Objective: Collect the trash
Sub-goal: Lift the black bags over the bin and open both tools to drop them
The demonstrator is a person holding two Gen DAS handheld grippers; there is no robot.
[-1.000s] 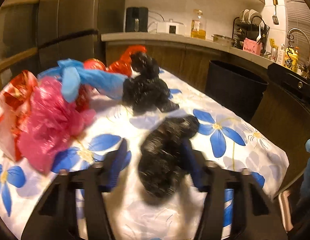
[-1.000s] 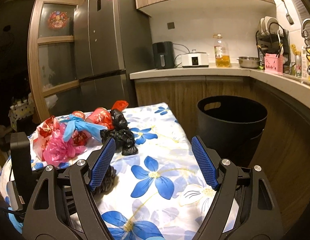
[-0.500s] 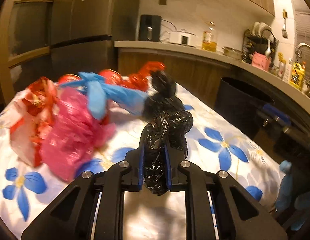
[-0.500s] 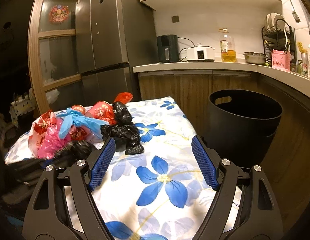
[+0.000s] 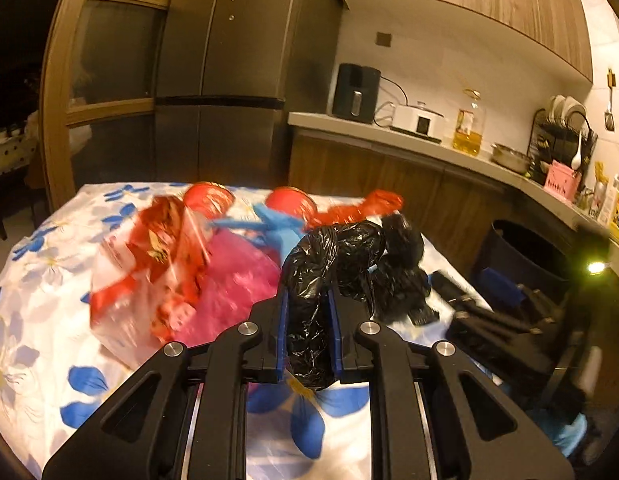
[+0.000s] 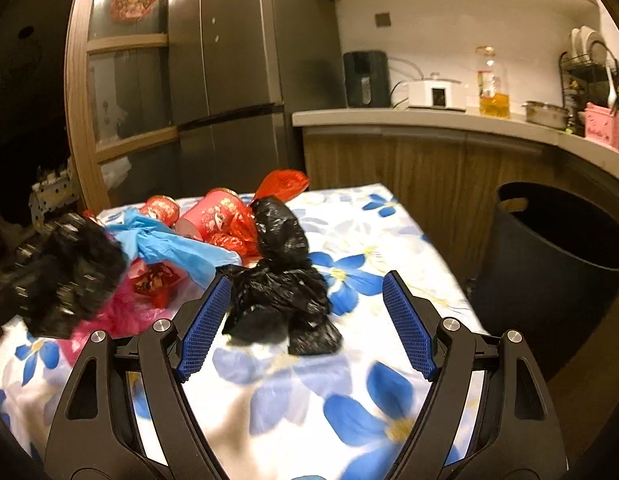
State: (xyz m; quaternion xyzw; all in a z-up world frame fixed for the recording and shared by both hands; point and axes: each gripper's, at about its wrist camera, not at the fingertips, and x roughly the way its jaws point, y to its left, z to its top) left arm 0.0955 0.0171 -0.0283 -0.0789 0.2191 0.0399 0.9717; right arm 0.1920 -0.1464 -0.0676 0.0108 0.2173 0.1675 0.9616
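Two grippers work a floral tablecloth (image 6: 349, 364): left gripper (image 5: 308, 312) clamps a crumpled black bag (image 5: 309, 304) (lower end hidden), right gripper (image 6: 305, 320) gapes over blurred black bags (image 6: 281, 288).

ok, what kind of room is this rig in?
A home kitchen, most likely. A tall fridge stands beside a counter holding small appliances and an oil bottle, with a dish rack further along. The trash lies on a flower-print tablecloth.
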